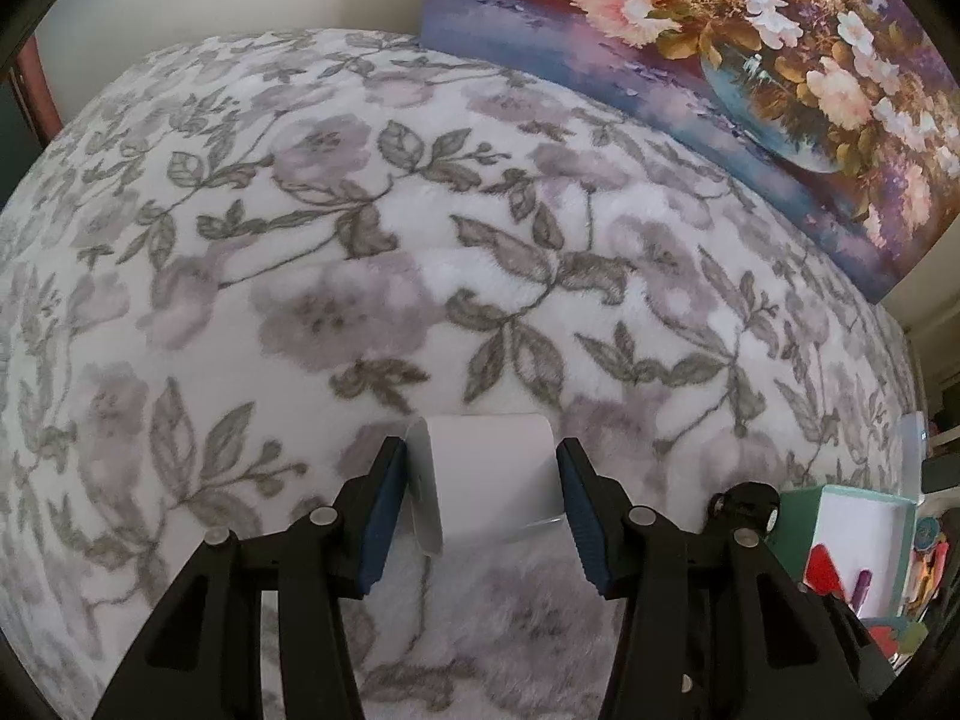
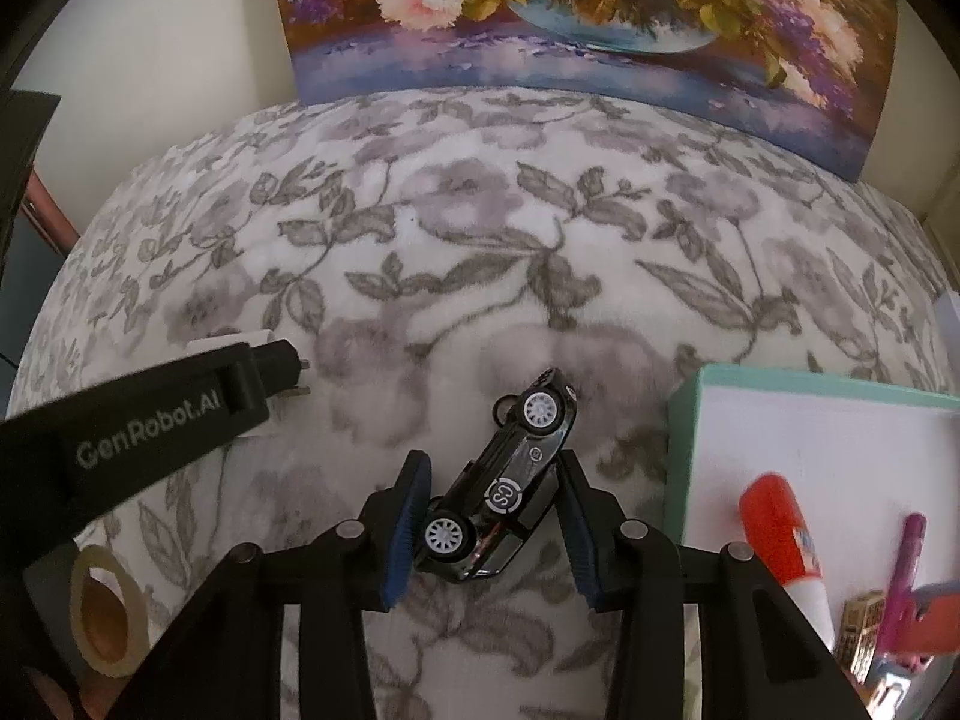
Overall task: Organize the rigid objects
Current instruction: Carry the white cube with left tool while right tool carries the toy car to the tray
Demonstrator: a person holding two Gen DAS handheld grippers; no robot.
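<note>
Right now I have both claws down over the floral blanket [image 1: 372, 252]. My left claw [image 1: 480, 510] straddles a white charger [image 1: 492, 480]; the pads sit at its two sides, looking pressed on, though I cannot see whether the grip is firm. My right claw [image 2: 495, 525] has a black toy car [image 2: 510, 480] lying on its side between the pads. The left pad touches the rear wheel and the right pad meets the body, so I read it as clamped.

The box [image 2: 684, 420], teal-walled and white inside, stands just right of the car and already holds a glue stick [image 2: 780, 528] and a purple pen [image 2: 903, 570]. A tape roll [image 2: 102, 612] lies at lower left.

To do this well, I would confirm the squeeze before lifting, since a pad on a wheel could let the car twist. Then raise it straight, clear the box wall, and lower it onto bare floor beside the glue. The charger's smooth sides may slip, so I would lift that slowly.
</note>
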